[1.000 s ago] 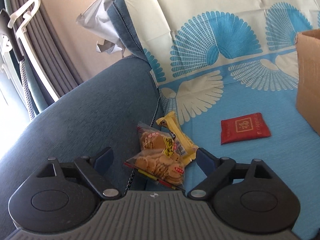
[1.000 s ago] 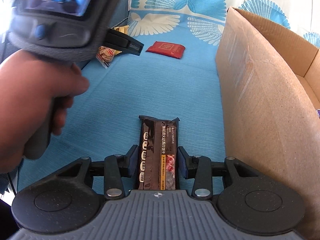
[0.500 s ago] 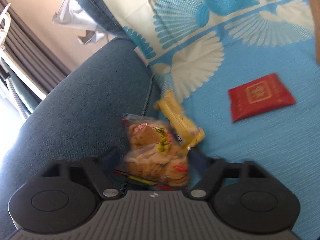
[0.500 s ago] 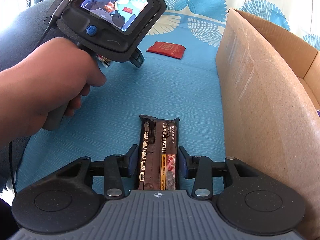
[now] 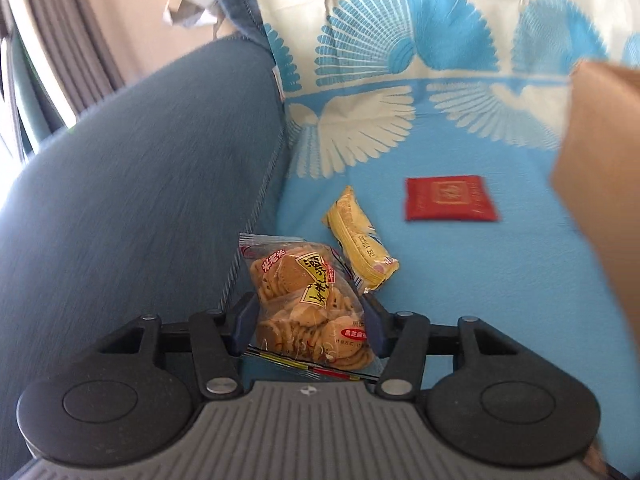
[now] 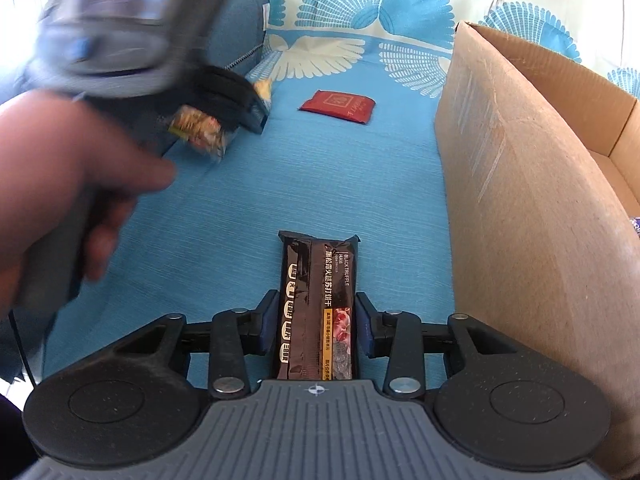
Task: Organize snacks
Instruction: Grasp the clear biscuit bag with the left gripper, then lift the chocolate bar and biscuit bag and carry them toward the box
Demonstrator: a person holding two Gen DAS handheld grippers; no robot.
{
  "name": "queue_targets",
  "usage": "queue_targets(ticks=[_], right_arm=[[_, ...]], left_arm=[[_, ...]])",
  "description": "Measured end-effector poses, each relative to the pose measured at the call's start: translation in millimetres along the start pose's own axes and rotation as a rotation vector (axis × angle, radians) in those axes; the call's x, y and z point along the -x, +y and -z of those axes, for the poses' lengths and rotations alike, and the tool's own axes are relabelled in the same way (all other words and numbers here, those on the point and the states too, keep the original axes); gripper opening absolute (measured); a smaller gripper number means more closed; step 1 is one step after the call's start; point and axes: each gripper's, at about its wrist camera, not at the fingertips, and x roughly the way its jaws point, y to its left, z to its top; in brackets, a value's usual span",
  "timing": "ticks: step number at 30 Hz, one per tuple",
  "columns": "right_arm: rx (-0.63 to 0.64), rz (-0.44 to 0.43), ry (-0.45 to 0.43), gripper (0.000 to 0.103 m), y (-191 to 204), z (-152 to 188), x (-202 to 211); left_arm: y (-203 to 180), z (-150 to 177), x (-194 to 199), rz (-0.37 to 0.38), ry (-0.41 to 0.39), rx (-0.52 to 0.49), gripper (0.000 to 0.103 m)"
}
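While closing, left gripper [image 5: 310, 322] has cracker bag [image 5: 306, 300] between its pads, film bulging at both sides, at sofa-arm edge of blue cover [image 5: 460, 280]. Light, crinkly, slippery; crackers inside brittle, so best pinched gently across the middle. Long axis along the fingers, far seal pointing away. Right gripper [image 6: 316, 326] clamped on dark bar [image 6: 316, 308] beside box [image 6: 520, 160]: stiff, flat, light; held across its width, lengthwise forward.

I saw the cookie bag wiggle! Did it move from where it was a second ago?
Yes. In the right wrist view the cookie bag has come off the blue cover and toward the camera, away from the armrest, pinched in the closing left gripper.
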Motion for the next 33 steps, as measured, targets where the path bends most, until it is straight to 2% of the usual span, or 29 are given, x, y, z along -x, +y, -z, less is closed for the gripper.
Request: queue_targets(ticks=[2,6,9,12,15,19,23,26,29,33], right_arm=[[0.006,-0.009,-0.015,0.041,0.6,0.5,4.1],[0.018,-0.034,-0.037,0.041,1.5,5.3,16.0],[0.03,-0.06,-0.037,0.041,3.7,8.8,23.9],[0.029,-0.07,-0.031,0.041,6.7,14.2,32.7],[0.012,-0.079,-0.007,0.041,8.0,19.9,40.0],[0.019,-0.085,-0.003,0.041,10.0,25.3,47.7],[0.032,-0.081,0.01,0.041,9.1,29.4,45.8],[0.013,-0.073,0.042,0.042,5.3,29.6,40.9],[-0.004,-0.083,0.048,0.045,1.8,29.1,41.7],[0.014,-0.09,0.046,0.047,1.1,31.3,44.5]], left_arm=[[5.9,14.0,20.9,0.073,0.007,0.044,0.06],[15.6,38.8,57.6,0.152,0.054,0.112,0.06],[29.5,45.9,81.0,0.212,0.03,0.191,0.06],[38.4,56.1,88.7,0.286,0.127,0.242,0.06],[41.9,53.7,87.9,0.328,0.252,0.203,0.06],[41.0,49.6,97.6,0.329,0.282,0.092,0.06],[40.2,52.2,92.3,0.359,0.31,0.115,0.063],[28.9,56.4,96.7,0.333,0.29,0.084,0.075],[18.6,60.6,102.1,0.26,0.246,0.031,0.079],[21.5,61.0,98.0,0.27,0.257,0.043,0.082]])
